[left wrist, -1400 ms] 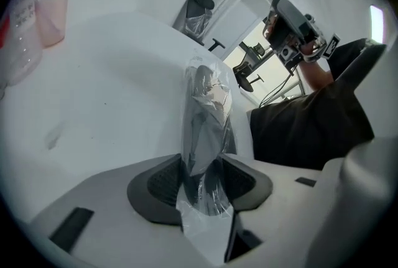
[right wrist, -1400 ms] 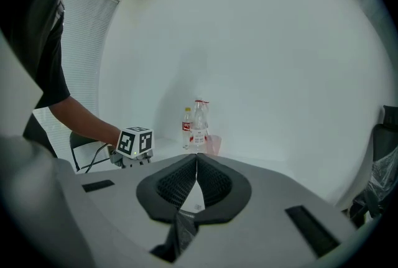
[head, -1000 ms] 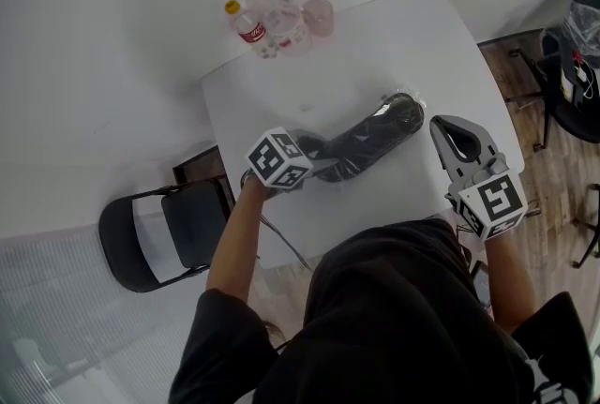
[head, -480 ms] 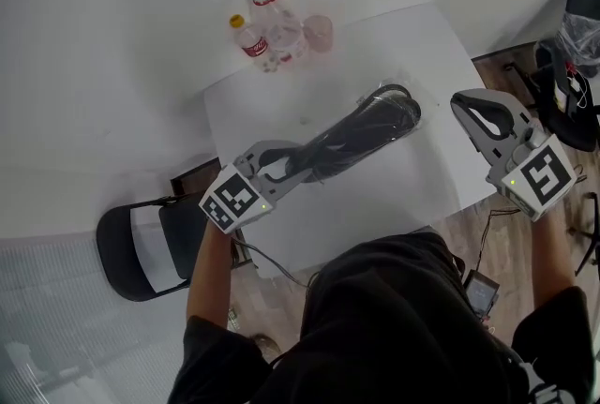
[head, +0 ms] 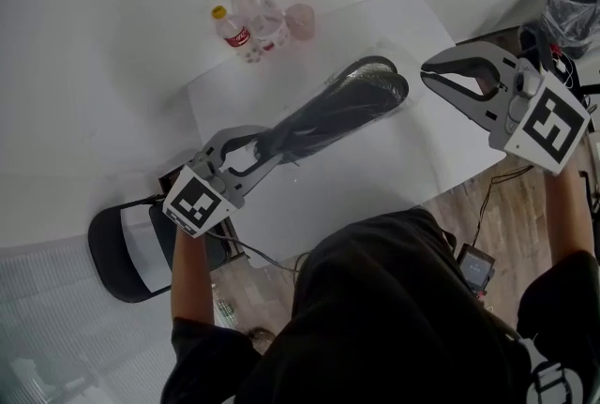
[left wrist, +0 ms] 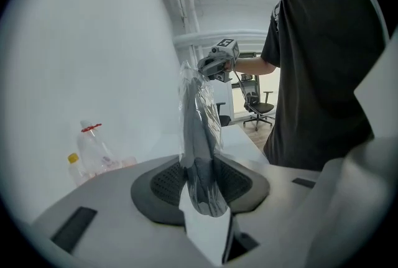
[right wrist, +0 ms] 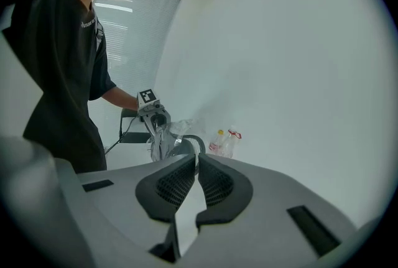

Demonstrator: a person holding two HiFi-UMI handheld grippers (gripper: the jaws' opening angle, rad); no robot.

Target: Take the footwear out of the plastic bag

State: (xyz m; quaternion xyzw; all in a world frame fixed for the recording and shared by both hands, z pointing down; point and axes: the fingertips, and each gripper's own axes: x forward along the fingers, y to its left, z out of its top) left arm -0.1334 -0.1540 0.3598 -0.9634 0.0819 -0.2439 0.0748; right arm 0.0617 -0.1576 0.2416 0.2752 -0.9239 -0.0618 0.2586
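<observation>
At the left, our left gripper [head: 265, 145] has its fingers clamped on the near end of the clear bag [head: 298, 125]. The left gripper view shows dark material pinched inside the plastic there. Beyond it, at the far edge of the white table [head: 403, 158], stand some bottles [head: 246, 18], well apart from the work.

The footwear [head: 361, 93] is wholly inside the bag, over the middle of the table. Its near end is held up at the fingers; we cannot tell whether its far end rests on the table. Its long axis runs diagonally from the left gripper toward the table's far right corner, and its broad rounded end points that way.

At the right, our right gripper [head: 429, 70] hangs just beside that broad end, fingers closed on nothing.

We judge the step to be steadying the bag before extraction. Next, the right fingers need to open and find the bag's mouth, which we cannot locate. Then they can draw the footwear out along its length.
</observation>
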